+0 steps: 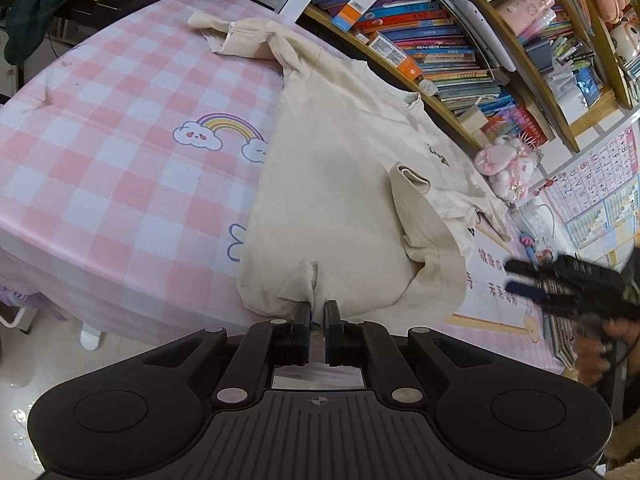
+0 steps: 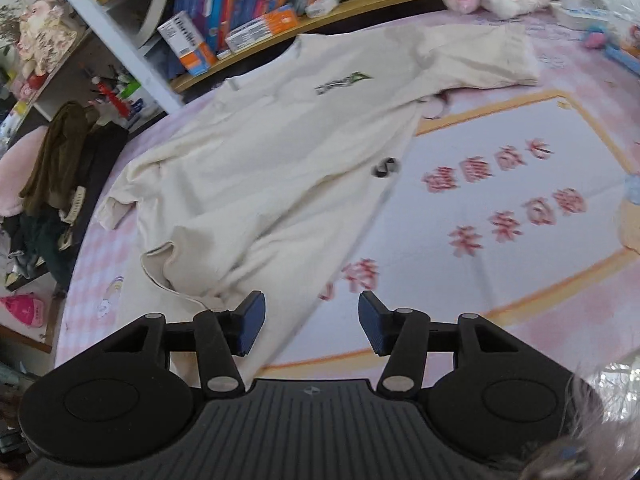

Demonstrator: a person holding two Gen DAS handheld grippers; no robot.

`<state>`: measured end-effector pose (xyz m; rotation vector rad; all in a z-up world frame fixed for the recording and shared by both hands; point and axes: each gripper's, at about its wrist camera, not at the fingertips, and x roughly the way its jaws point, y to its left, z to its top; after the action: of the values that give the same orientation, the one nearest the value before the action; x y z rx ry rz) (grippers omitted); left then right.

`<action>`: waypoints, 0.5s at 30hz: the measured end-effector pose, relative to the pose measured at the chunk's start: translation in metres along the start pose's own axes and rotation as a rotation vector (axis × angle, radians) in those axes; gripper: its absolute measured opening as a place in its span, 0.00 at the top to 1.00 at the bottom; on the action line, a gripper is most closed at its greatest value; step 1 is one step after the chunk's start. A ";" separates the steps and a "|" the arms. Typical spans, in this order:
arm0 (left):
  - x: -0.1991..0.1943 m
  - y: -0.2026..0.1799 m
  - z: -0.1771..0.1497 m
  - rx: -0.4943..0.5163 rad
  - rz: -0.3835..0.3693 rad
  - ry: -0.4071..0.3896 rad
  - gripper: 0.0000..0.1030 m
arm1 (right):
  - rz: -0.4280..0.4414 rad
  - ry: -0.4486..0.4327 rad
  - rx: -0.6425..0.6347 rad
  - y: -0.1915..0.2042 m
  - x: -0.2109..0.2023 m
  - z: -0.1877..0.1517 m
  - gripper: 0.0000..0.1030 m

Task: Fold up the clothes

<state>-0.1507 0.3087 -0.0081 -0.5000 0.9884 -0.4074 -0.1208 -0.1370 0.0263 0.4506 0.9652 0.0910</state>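
A cream long-sleeved shirt (image 1: 336, 184) lies spread on the pink checked table cover (image 1: 120, 168), one sleeve stretched to the far end, the other folded over the body. My left gripper (image 1: 317, 312) is shut on a pinch of the shirt's near hem. My right gripper (image 2: 311, 320) is open and empty, hovering over the shirt's (image 2: 260, 152) lower corner; it also shows in the left wrist view (image 1: 516, 278), blurred, to the right of the shirt.
Bookshelves (image 1: 440, 48) packed with books run along the far side of the table. A pink plush toy (image 1: 504, 164) sits by the shirt's right sleeve. A printed mat with red characters (image 2: 500, 200) lies right of the shirt. Dark clothes (image 2: 60, 168) pile at the left.
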 end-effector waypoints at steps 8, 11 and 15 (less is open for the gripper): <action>-0.004 0.003 -0.010 -0.033 0.022 -0.005 0.95 | 0.187 0.068 0.218 0.026 0.062 0.032 0.52; -0.002 0.002 -0.013 -0.024 0.033 -0.002 0.95 | 0.124 0.080 0.332 0.024 0.088 0.033 0.56; -0.004 0.003 -0.014 -0.020 0.039 -0.001 0.95 | 0.132 0.023 0.424 0.021 0.105 0.027 0.60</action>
<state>-0.1643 0.3107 -0.0138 -0.4978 1.0002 -0.3623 -0.0359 -0.0987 -0.0330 0.9050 0.9774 0.0092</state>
